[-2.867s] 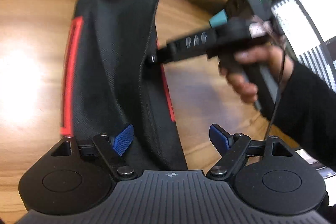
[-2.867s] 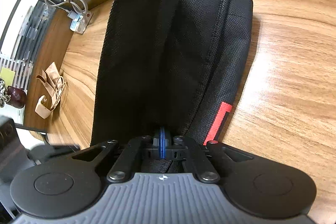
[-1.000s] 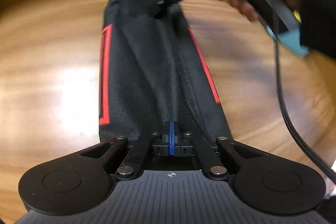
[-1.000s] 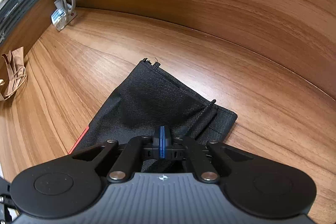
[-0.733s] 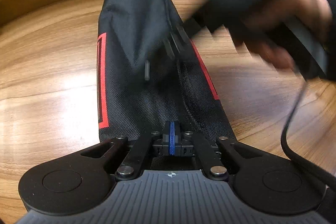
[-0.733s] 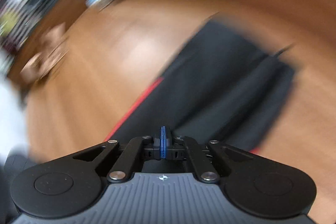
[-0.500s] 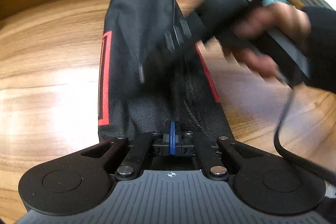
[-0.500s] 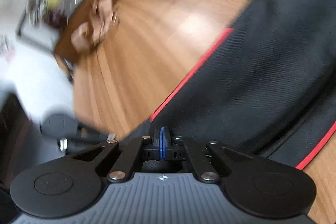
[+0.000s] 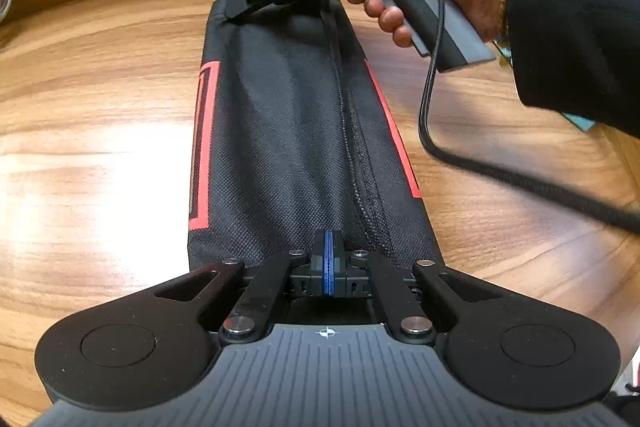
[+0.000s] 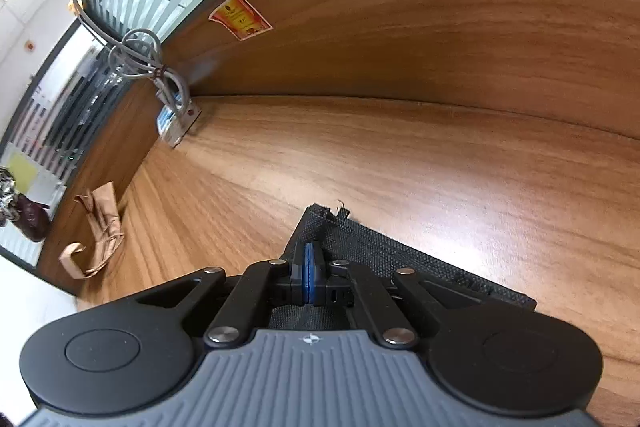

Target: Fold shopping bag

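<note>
Bag (image 9: 288, 131): laid flat on the counter (image 9: 88, 155), long axis running straight away from the left fingers.
Left gripper (image 9: 328, 259): fingers closed, near end pinched.
Right gripper (image 9: 240, 11): fingers closed at the far corner.
Around: cable (image 9: 500, 171) trailed rightward.

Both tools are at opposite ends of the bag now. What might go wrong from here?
1. The right tool sits at the far corner of the shopping bag, right at its frayed edge; the fabric could slip free.
2. The black cable hangs beside the bag and could drag across it, skewing the fold.
3. The left tool is shut at the near edge; pulling hard might bunch the long seam.
</note>
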`<action>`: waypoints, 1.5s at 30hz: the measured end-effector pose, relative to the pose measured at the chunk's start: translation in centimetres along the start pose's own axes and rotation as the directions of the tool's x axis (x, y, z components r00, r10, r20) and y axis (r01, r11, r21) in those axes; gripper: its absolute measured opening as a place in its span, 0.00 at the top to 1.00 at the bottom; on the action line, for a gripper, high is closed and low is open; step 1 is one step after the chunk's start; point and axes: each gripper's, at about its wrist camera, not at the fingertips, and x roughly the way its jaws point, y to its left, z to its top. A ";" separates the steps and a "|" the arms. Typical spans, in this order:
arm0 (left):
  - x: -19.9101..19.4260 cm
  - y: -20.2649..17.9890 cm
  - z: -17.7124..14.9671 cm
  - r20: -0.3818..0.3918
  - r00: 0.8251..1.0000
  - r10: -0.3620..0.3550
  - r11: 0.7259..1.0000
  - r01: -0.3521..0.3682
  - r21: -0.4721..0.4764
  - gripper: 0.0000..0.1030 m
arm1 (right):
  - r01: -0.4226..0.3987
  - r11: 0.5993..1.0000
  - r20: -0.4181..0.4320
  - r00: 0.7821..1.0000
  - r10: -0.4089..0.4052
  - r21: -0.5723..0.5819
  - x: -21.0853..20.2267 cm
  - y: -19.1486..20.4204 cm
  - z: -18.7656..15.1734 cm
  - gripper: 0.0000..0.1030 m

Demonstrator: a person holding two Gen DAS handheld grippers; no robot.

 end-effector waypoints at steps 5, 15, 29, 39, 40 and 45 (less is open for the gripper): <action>-0.4 0.0 -0.4 -0.017 1.000 -0.016 1.000 0.015 -0.020 0.98 | 0.071 0.994 -0.059 0.995 -0.077 -0.089 0.4 2.7 -0.7 1.00; -0.2 0.1 -0.3 -0.026 0.999 -0.033 0.999 0.033 -0.013 0.98 | 0.004 0.988 -0.197 0.980 -0.035 -0.156 -1.1 6.8 -6.4 1.00; 0.9 1.0 0.3 -0.020 0.999 -0.043 0.999 0.042 -0.034 0.98 | -0.117 0.971 -0.413 0.911 0.022 -0.207 -2.9 11.4 -12.6 1.00; 1.0 1.2 0.4 -0.022 0.999 -0.038 0.998 0.037 -0.056 0.98 | -0.071 0.952 -0.433 0.899 -0.070 -0.299 -4.4 8.9 -8.4 1.00; 1.1 1.2 0.4 -0.023 0.999 -0.037 0.998 0.035 -0.056 0.98 | -0.054 0.947 -0.423 0.902 -0.090 -0.315 -4.6 8.5 -7.7 1.00; 1.2 1.0 0.6 -0.026 0.999 -0.022 0.999 0.021 -0.050 0.98 | 0.093 0.915 -0.311 0.923 -0.228 -0.394 -5.4 5.6 -3.8 1.00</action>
